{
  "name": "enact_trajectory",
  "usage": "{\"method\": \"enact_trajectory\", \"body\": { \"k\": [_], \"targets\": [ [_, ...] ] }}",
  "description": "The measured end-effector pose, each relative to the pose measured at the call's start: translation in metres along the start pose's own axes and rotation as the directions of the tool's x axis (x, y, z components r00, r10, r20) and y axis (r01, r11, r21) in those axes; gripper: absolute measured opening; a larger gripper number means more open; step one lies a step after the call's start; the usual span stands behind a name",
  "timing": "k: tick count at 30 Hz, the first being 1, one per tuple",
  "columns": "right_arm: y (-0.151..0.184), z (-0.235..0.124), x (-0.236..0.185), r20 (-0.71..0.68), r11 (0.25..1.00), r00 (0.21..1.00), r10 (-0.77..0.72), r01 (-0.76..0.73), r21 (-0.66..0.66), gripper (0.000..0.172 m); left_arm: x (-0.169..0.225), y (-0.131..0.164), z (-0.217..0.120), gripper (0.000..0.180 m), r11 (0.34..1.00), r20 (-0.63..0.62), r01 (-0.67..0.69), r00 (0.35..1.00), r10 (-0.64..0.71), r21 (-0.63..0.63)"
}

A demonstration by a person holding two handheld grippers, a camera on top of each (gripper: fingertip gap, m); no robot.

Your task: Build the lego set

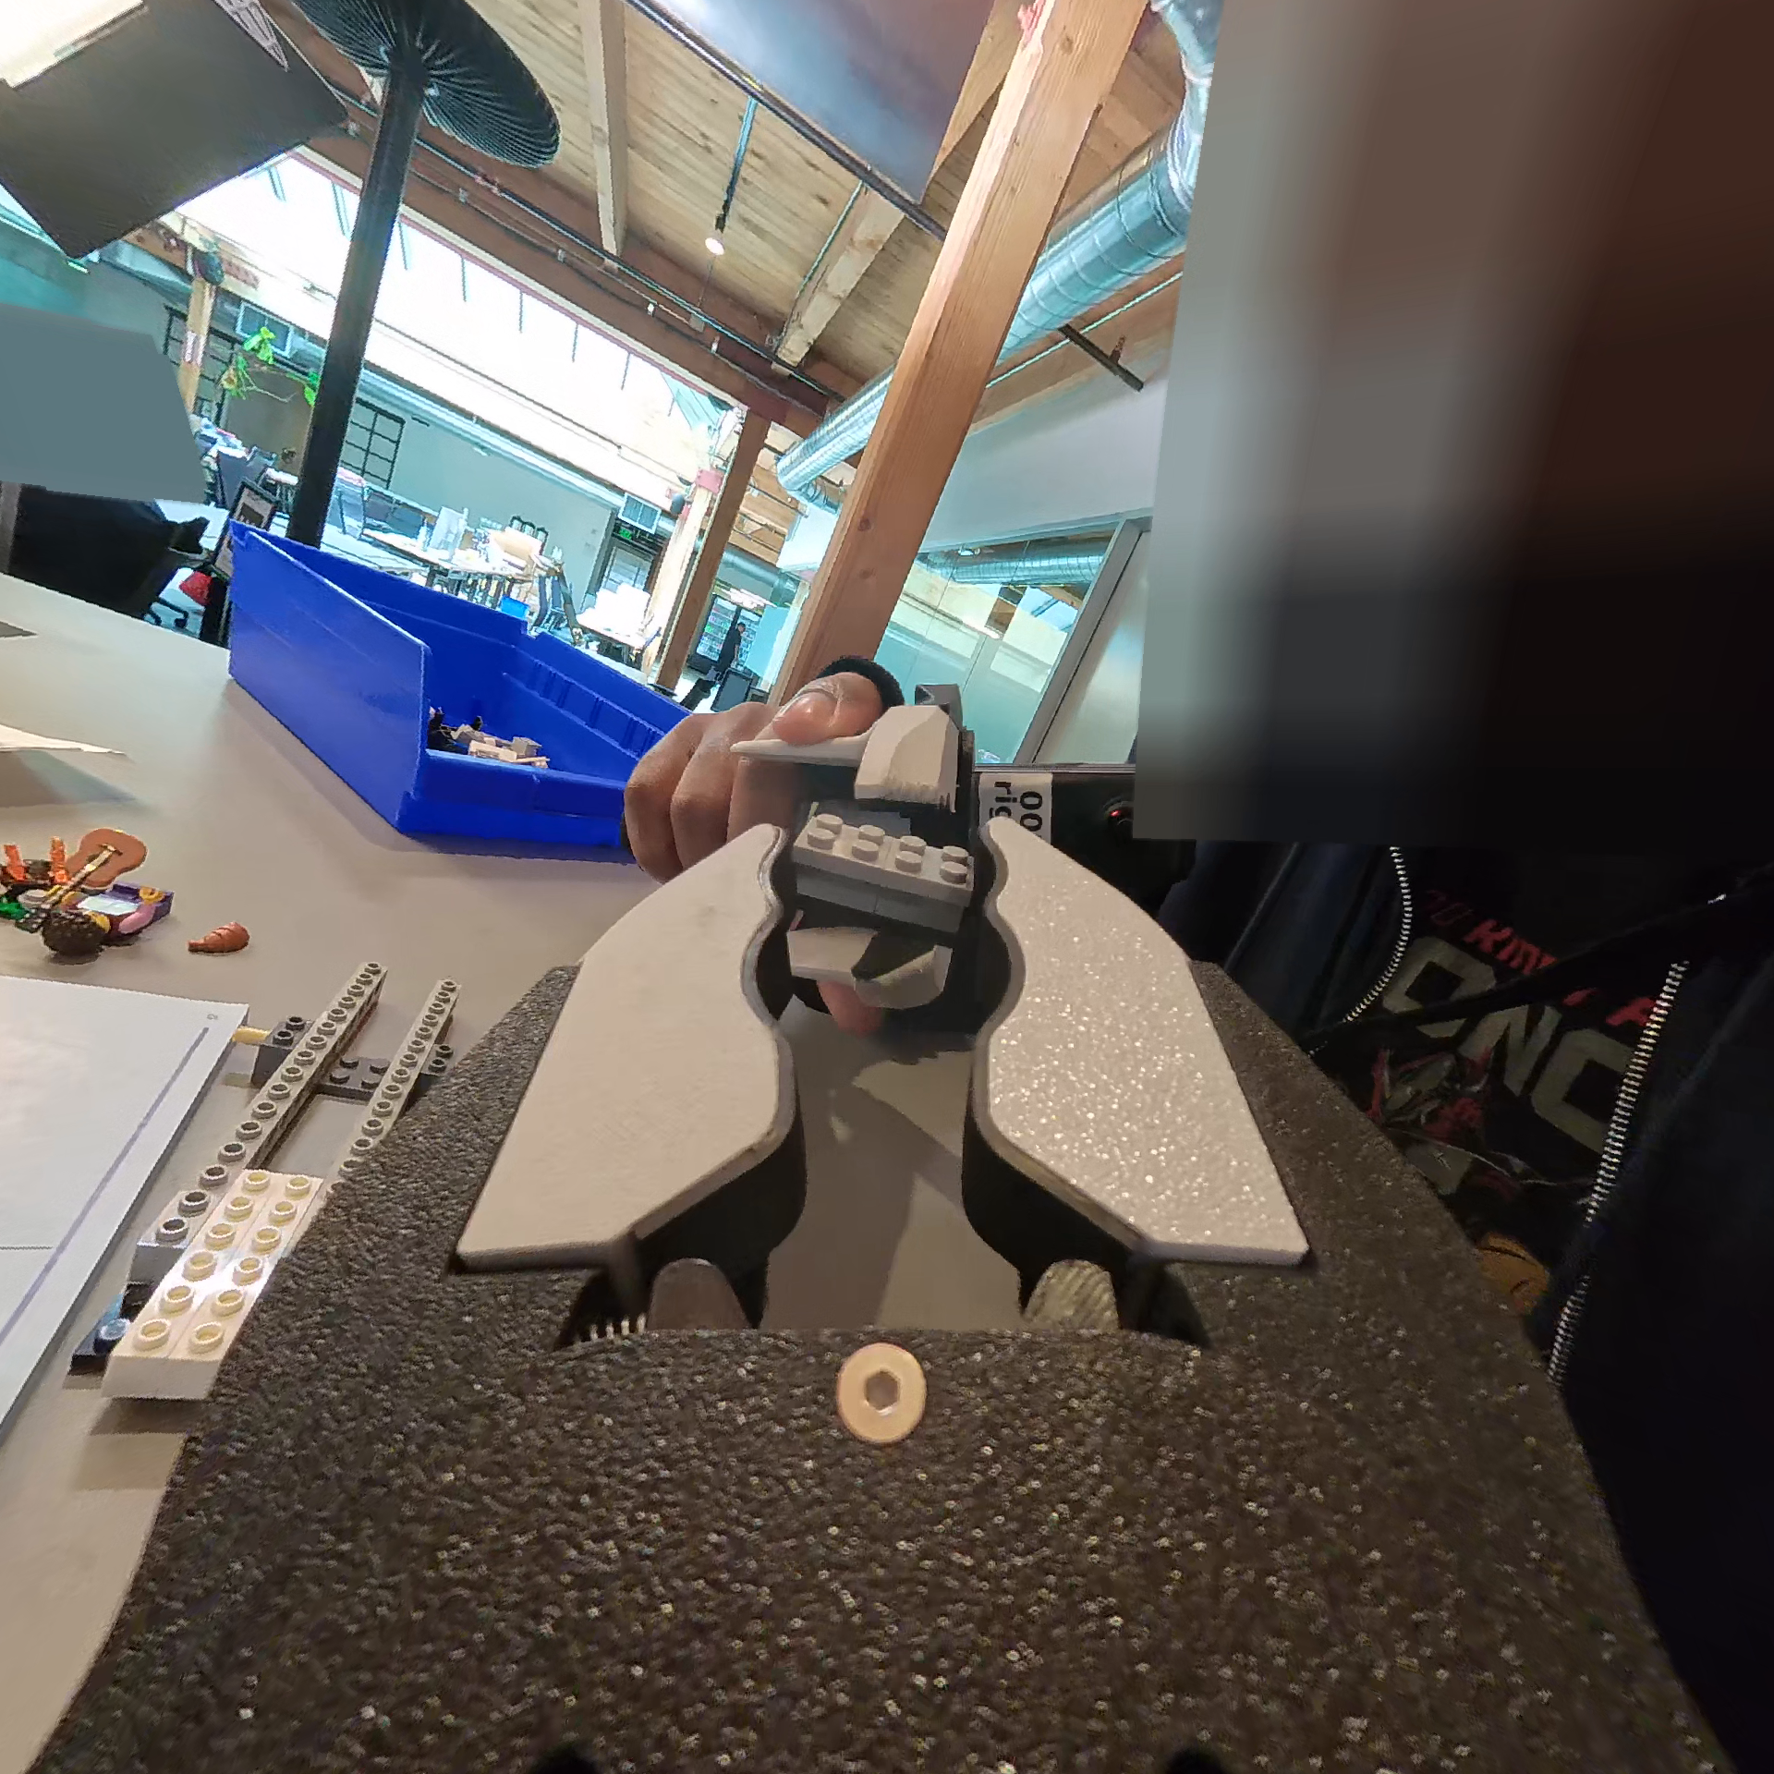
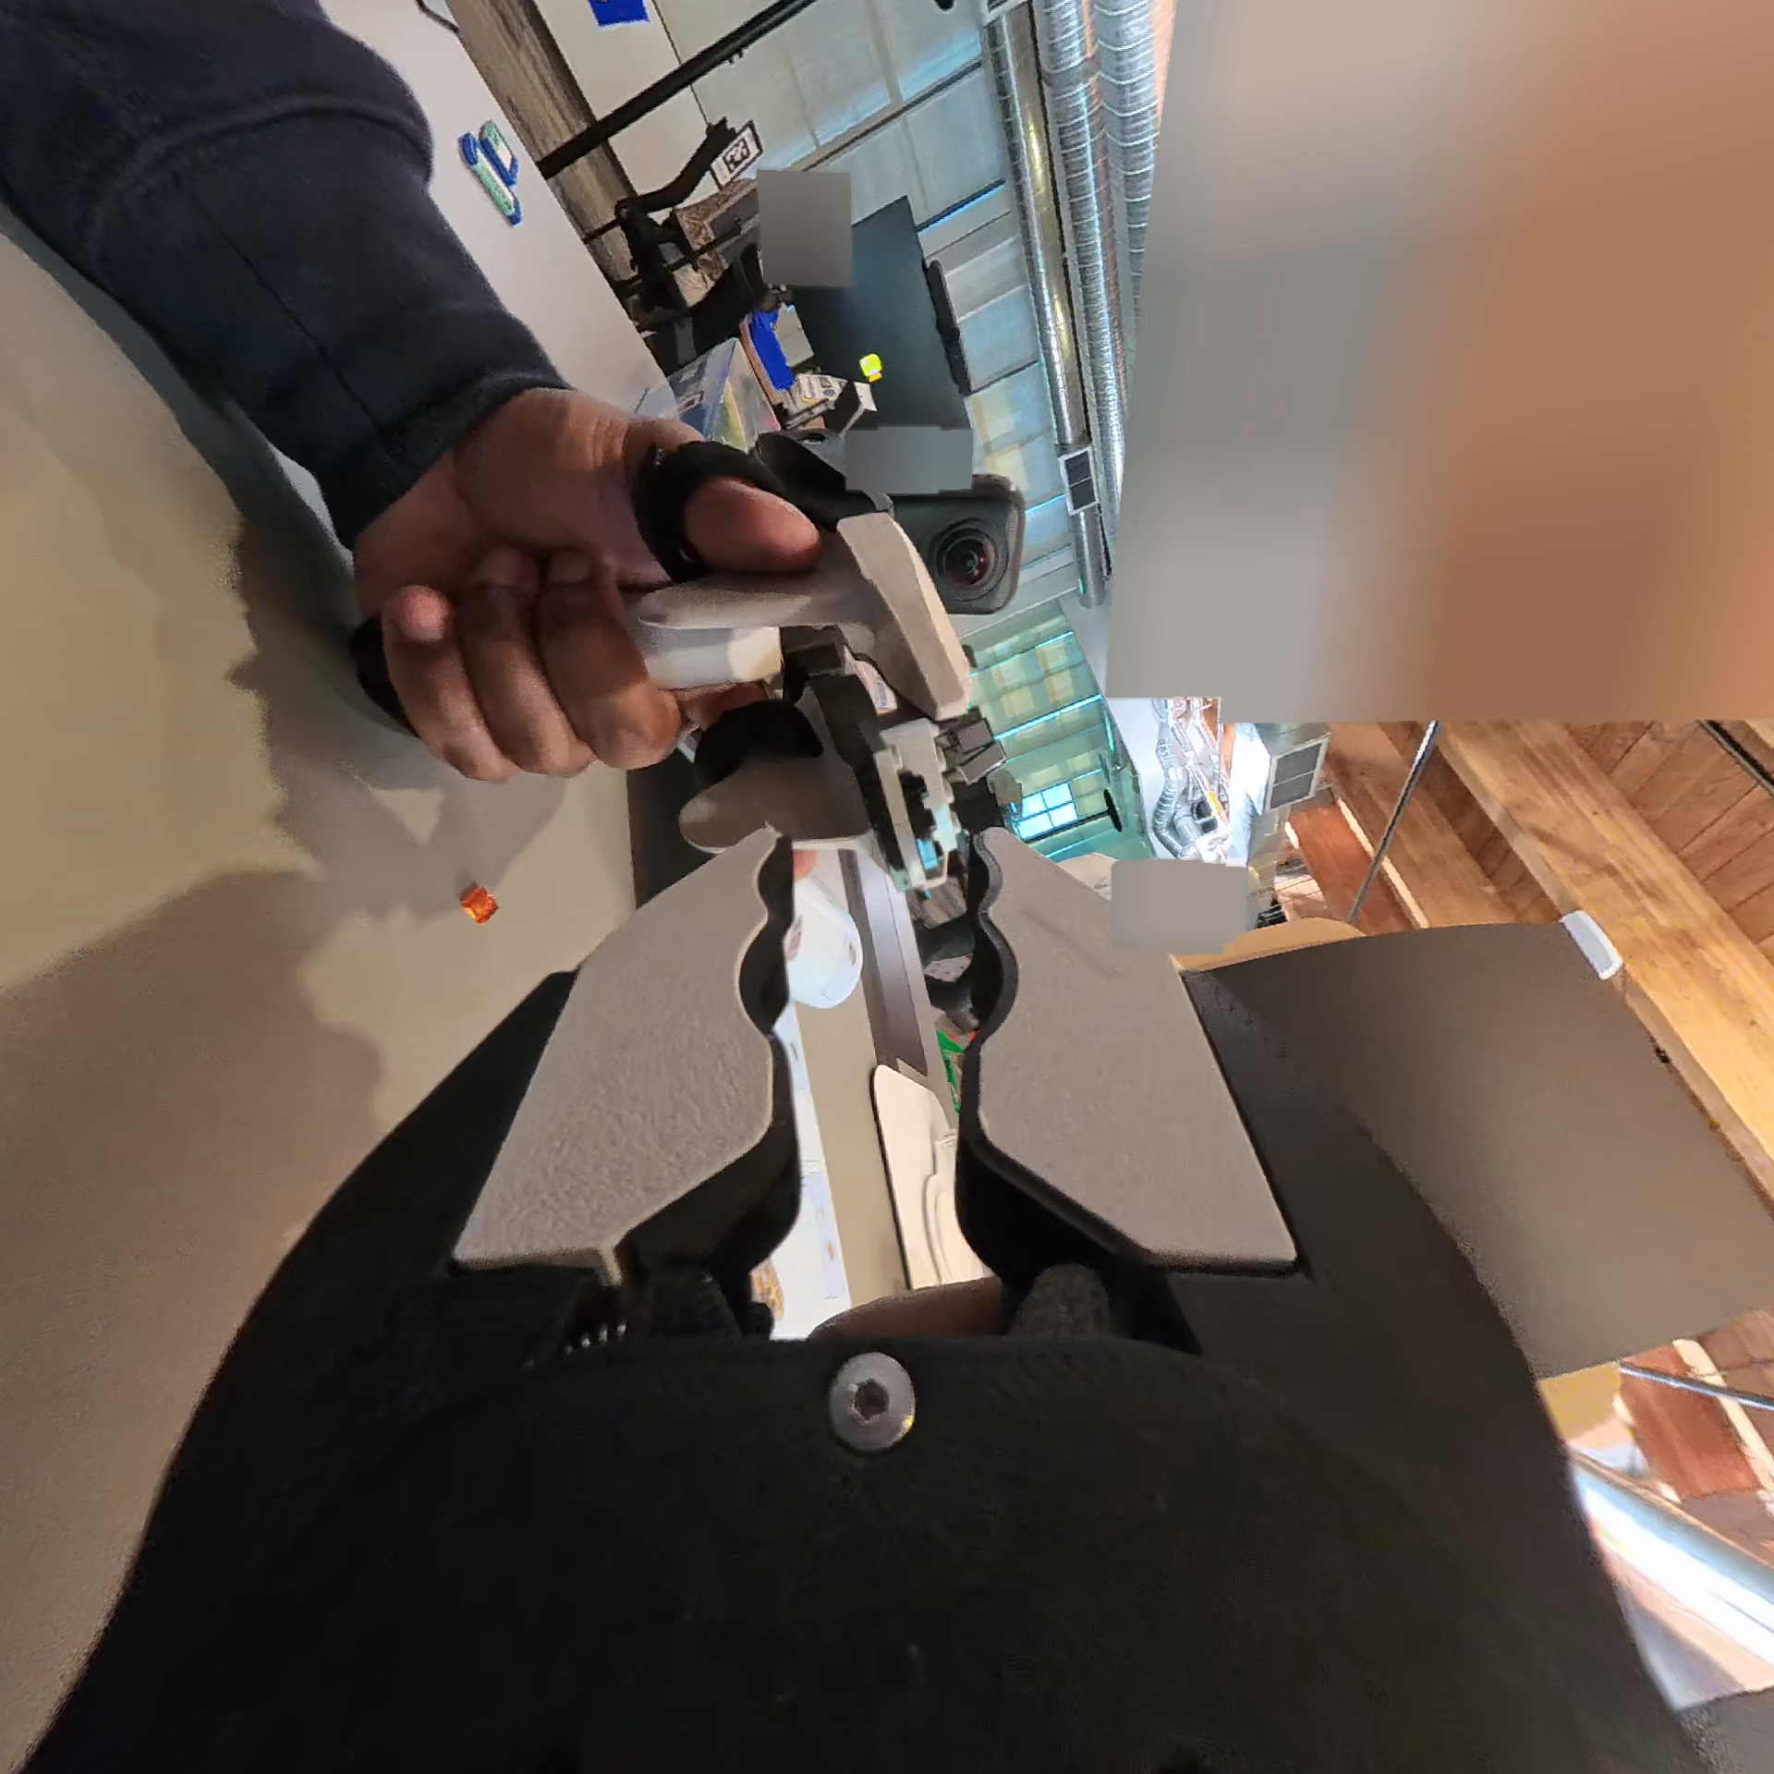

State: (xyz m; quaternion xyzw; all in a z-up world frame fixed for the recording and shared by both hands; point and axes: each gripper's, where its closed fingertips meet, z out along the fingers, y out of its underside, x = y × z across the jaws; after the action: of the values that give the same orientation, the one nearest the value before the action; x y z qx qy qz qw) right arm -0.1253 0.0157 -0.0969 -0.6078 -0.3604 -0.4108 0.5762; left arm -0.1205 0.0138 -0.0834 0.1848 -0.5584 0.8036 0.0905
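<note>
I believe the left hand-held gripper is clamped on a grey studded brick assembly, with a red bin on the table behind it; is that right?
Not quite: the bin is blue, as the left wrist view shows. The left hand-held gripper is indeed clamped on the grey studded brick assembly.

Blue bin [image 1: 365,691], white paper sheet [image 1: 86,1104], small orange piece [image 2: 478,904] on grey table [image 1: 317,864].

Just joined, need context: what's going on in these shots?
A person works two handheld grippers above a table. The left claw clamps a small grey brick assembly. The right claw faces it, open. More bricks and a blue bin sit on the table.
</note>
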Motion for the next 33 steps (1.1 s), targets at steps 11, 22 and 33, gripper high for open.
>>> {"method": "enact_trajectory", "body": {
  "k": [11,22,33],
  "targets": [
    [0.003,0.002,0.0,-0.042,0.999,0.998,-0.046,0.045,-0.02,0.013,0.004,0.011,0.007,0.035,0.998,-0.011,-0.023,1.0,0.022,-0.064],
    [0.002,0.002,0.002,-0.085,0.995,0.992,-0.098,0.096,-0.025,0.013,0.003,0.009,0.006,0.035,0.998,-0.008,-0.016,1.0,0.016,-0.053],
    [-0.003,0.002,-0.003,-0.023,0.999,0.999,-0.049,0.049,0.006,0.011,-0.001,0.009,0.004,0.035,0.998,0.01,0.013,1.0,-0.012,-0.054]
  ]
}}
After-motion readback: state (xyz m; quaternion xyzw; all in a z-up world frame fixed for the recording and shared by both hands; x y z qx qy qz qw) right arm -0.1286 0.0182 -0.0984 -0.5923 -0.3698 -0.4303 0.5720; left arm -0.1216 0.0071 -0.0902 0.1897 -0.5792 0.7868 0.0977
